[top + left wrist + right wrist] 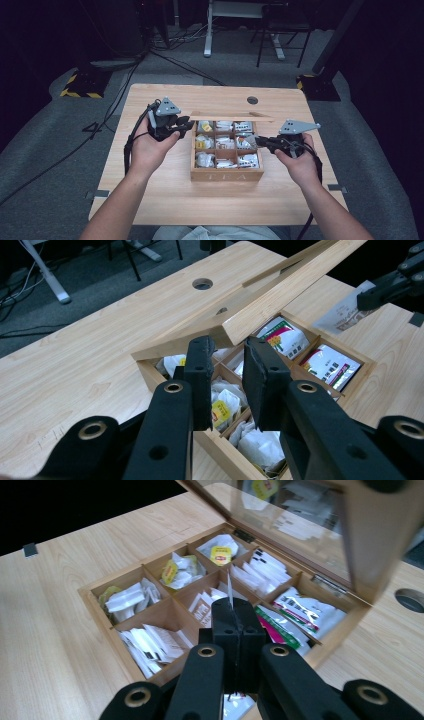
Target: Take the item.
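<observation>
Right gripper view shows a thin tea sachet (230, 587) pinched edge-on between the closed fingers of the right gripper (234, 611), held over the middle of the open tea box (125, 652). In the left gripper view that same sachet (345, 315) hangs flat from the right gripper (380, 292) beyond the box's far side, a pale foil packet with small print. The step in hand looks like lifting one sachet clear of the box, and doing it well would mean keeping the pinch firm on the packet's edge, raising it straight until it clears the dividers, and not brushing the raised lid.

The box is pale wood, square, split by thin slats into nine compartments holding white paper sachets, some with yellow labels, and glossy red and green printed packets. Its lid (300, 525) is a wooden frame around a clear pane that mirrors the contents, hinged at the back and propped partly open. In the high view the left gripper (185, 125) sits at the box's left rear corner; its fingers (200, 375) are drawn close with a narrow gap, apparently propping the lid's edge (280, 300), though contact is hard to confirm. The bench (165, 200) is light wood-grain laminate with a round cable hole (252, 100).
</observation>
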`<state>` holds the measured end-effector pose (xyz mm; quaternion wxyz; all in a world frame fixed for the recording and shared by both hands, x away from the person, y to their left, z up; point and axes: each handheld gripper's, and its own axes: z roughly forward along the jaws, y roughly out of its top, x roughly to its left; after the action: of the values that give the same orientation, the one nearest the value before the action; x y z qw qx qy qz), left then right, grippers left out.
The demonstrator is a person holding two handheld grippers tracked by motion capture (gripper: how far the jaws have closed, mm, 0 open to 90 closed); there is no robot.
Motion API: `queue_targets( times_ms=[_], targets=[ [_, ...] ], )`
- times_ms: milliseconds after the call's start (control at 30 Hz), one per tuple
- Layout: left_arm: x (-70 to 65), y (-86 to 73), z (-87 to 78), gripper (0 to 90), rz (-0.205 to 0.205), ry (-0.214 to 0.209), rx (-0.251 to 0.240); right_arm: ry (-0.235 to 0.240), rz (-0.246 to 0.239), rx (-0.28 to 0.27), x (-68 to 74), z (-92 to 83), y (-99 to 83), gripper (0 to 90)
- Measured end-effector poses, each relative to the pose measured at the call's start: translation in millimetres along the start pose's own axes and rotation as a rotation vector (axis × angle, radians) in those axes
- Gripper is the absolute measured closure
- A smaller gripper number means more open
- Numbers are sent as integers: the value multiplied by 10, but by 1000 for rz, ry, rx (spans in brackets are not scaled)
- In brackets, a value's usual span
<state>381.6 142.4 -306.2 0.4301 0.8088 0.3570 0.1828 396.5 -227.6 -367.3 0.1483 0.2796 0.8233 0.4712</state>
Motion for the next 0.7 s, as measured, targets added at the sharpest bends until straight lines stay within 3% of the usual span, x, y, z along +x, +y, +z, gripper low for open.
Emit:
queue_targets(
  times_ms=[400, 700],
  targets=[
    [-1, 3, 0, 738, -1, 1, 1, -55, 15, 9, -171, -153, -63, 900],
    [-1, 4, 0, 738, -2, 1, 1, -71, 33, 17, -273, -230, -120, 900]
  ],
)
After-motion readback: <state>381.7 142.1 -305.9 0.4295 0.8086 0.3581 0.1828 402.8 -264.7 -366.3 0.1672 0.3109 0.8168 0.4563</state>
